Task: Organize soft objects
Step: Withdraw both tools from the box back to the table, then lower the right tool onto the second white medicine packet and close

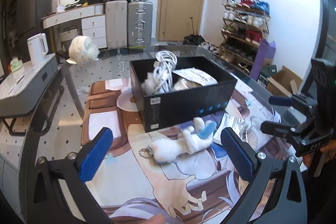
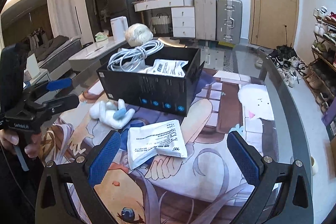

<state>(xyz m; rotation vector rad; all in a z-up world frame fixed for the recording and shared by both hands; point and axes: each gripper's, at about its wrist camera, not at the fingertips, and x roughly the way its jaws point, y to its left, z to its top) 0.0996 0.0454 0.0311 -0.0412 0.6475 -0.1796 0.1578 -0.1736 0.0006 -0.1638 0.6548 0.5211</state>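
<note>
A white plush toy (image 1: 184,144) with a blue patch and a ball chain lies on the printed mat, just ahead of my open left gripper (image 1: 168,150) and between its blue pads. In the right wrist view the same plush toy (image 2: 113,112) lies left of a white printed packet (image 2: 157,142), which sits just in front of my open right gripper (image 2: 174,159), nearer its left pad. Behind both stands a black box (image 1: 180,98) holding a coiled white cable (image 1: 164,68), another packet and something fluffy. Each view shows the other gripper open: the right gripper (image 1: 275,114) and the left gripper (image 2: 63,92).
The printed mat (image 2: 210,177) covers a round glass table whose rim (image 2: 294,98) curves along the right. A pale fluffy bundle (image 2: 138,34) rests at the table's far edge. Off the table are a side cabinet with a white kettle (image 1: 37,47), suitcases (image 1: 139,24) and a shoe rack (image 1: 245,30).
</note>
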